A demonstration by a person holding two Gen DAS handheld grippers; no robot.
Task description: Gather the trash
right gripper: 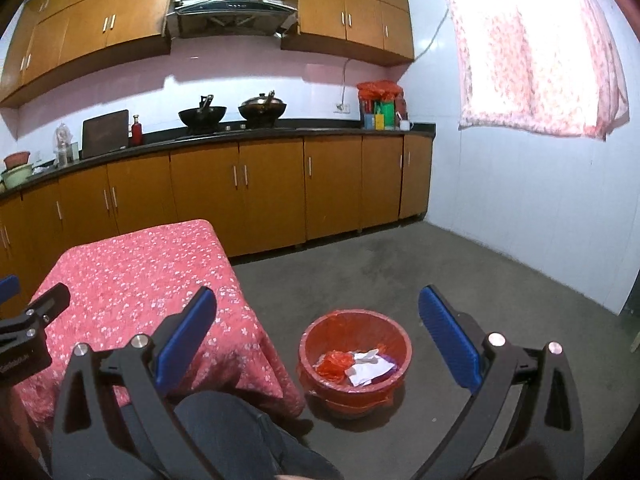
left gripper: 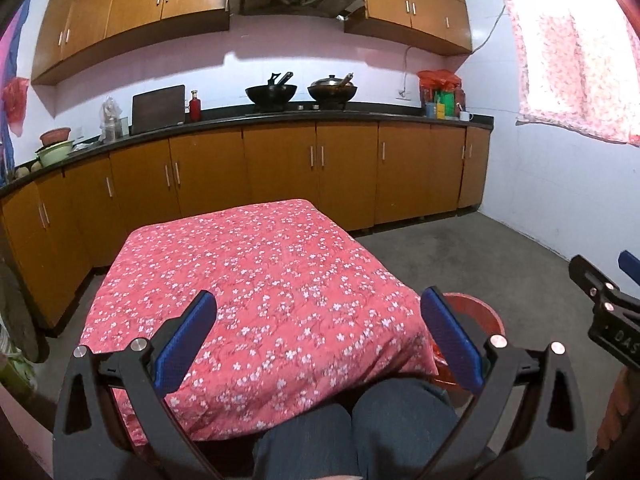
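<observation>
Both grippers stand with their blue-padded jaws spread wide and nothing between them: the left gripper (left gripper: 318,338) hangs over the near edge of the table, and the right gripper (right gripper: 318,336) hangs over the floor beside it. In the left wrist view the table (left gripper: 256,280), draped in a red cloth with small white flowers, fills the middle, and the person's knees (left gripper: 356,432) in dark trousers sit at six o'clock under its hem. The red bin (right gripper: 354,360) stands on the grey floor just beside the table's right corner, slightly toward five o'clock from the centre of the right wrist view; it is lined with a red bag. Inside it lies the trash (right gripper: 360,364): crumpled white paper and a scrunched orange-red piece of plastic. In the left view only the bin's rim shows, at four o'clock behind the right finger. Along the far wall at twelve o'clock runs a dark counter (right gripper: 280,130) over brown cabinets, carrying two woks (right gripper: 232,114).
</observation>
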